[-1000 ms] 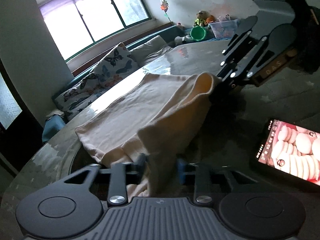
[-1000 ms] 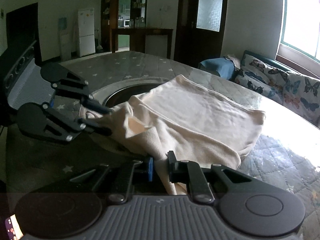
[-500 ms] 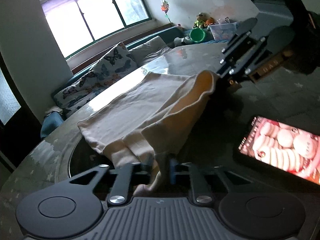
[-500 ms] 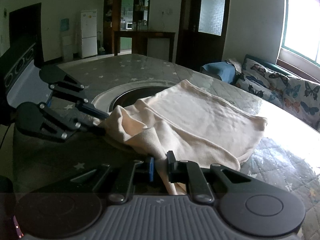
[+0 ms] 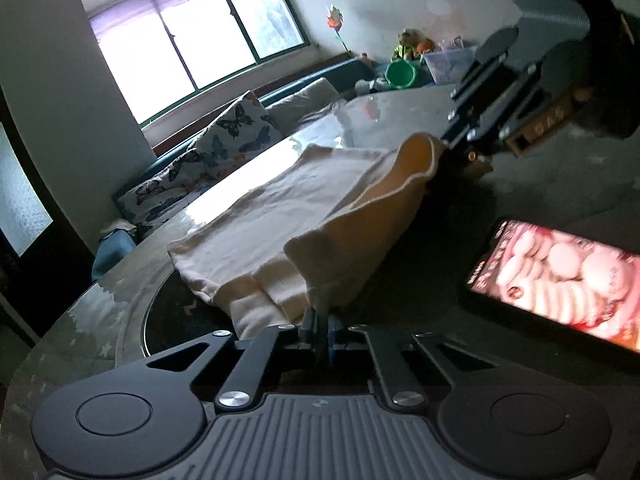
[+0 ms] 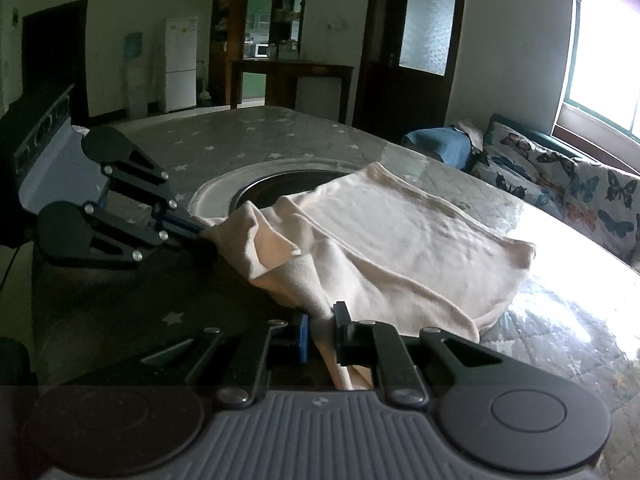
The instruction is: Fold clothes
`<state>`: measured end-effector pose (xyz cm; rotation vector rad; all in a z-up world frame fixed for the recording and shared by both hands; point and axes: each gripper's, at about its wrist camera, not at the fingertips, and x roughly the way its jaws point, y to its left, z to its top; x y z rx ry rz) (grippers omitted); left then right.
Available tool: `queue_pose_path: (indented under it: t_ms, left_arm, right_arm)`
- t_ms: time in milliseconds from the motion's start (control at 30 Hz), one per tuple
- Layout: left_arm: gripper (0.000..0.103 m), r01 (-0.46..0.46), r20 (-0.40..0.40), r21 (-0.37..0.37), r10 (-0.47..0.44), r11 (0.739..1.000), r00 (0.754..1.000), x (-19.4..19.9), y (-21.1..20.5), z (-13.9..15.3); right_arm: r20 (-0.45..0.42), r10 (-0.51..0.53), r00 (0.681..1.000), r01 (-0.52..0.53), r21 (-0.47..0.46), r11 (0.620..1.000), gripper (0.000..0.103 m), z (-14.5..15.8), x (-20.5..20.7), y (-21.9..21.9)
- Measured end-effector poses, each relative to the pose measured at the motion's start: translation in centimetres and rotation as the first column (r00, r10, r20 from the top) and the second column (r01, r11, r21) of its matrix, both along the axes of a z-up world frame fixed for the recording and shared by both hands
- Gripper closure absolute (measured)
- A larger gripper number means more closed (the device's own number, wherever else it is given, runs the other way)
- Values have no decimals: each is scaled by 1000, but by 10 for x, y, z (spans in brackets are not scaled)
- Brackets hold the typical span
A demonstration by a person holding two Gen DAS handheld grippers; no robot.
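No text or label can be read

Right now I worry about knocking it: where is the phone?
In the left wrist view, the lit phone lies flat on the table at the right edge, just right of the cream garment.

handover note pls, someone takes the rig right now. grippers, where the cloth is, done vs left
Left gripper: has just closed, shut on a corner of the cream garment.
Right gripper: shut on the other near corner of the garment.
Garment: far part flat on the table, near edge lifted between both grippers. Phone lies to the right, screen on.
Done: both near corners gripped.
Left: probably carry the near edge over the far part, lay flat, release.
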<state>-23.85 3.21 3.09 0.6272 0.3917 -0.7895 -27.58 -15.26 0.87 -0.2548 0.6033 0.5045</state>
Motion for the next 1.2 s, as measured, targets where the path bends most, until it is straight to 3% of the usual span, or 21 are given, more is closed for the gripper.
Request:
queue_pose_path:
  t_ms: [300, 533, 900, 1200]
  left_arm:
    - [98, -10, -27, -81, 8, 997, 1000, -33, 25, 33]
    - [98, -5, 43, -130, 10, 991, 999, -36, 20, 67]
    - [98, -68, 107, -112, 80, 991, 991, 70, -41, 70]
    - [98, -160, -7, -65, 160, 985, 987, 151, -82, 28]
  right_arm:
    - [0, 58, 998, -58, 1, 998, 92, 22, -35, 4]
    - [35, 64, 997, -63, -15, 998, 92, 53, -38, 2]
    - [45, -25, 999, 26, -23, 999, 92, 70, 62, -23]
    - [-18, -115, 993, 114, -51, 992, 91, 20, 148, -34]
